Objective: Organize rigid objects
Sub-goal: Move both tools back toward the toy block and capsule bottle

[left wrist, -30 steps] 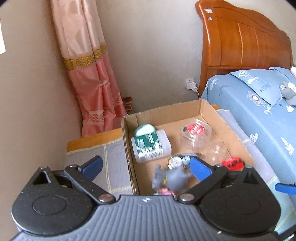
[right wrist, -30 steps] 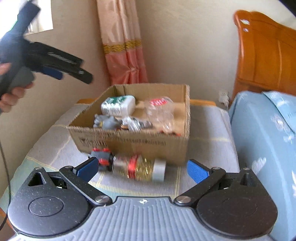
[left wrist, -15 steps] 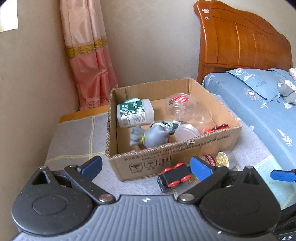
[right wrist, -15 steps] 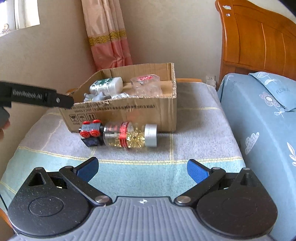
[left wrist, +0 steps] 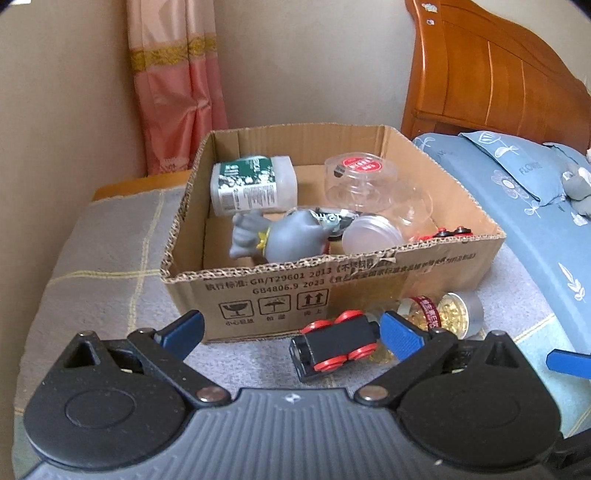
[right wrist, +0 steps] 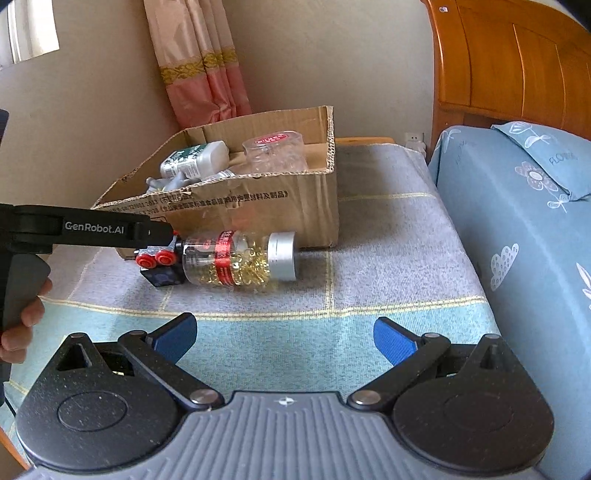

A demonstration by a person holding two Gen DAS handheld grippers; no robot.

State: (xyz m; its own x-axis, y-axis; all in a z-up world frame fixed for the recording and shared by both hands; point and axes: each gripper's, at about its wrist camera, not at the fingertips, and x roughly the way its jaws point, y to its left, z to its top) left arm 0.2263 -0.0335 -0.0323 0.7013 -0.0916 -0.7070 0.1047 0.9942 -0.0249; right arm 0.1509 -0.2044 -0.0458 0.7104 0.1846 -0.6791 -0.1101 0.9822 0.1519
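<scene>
Left wrist: open left tongs [left wrist: 291, 332] above toy train [left wrist: 334, 341], beside cardboard box [left wrist: 280, 291]

Soft daylight fills both my views, bright enough, with no harsh glare. In the right view a window [right wrist: 29, 33] at upper left blows out to white. The cardboard box [left wrist: 280, 291] throws only a faint shadow on the blanket. The silver cap of the capsule bottle [right wrist: 240, 262] catches a dull sheen. Fisheye bending is strong: the headboard [left wrist: 491, 74] curves at the rim and the corners go dark. Colours look slightly washed, with fine grain. My left claw [left wrist: 291, 332] and right claw [right wrist: 284, 334] sit close and a touch soft.
</scene>
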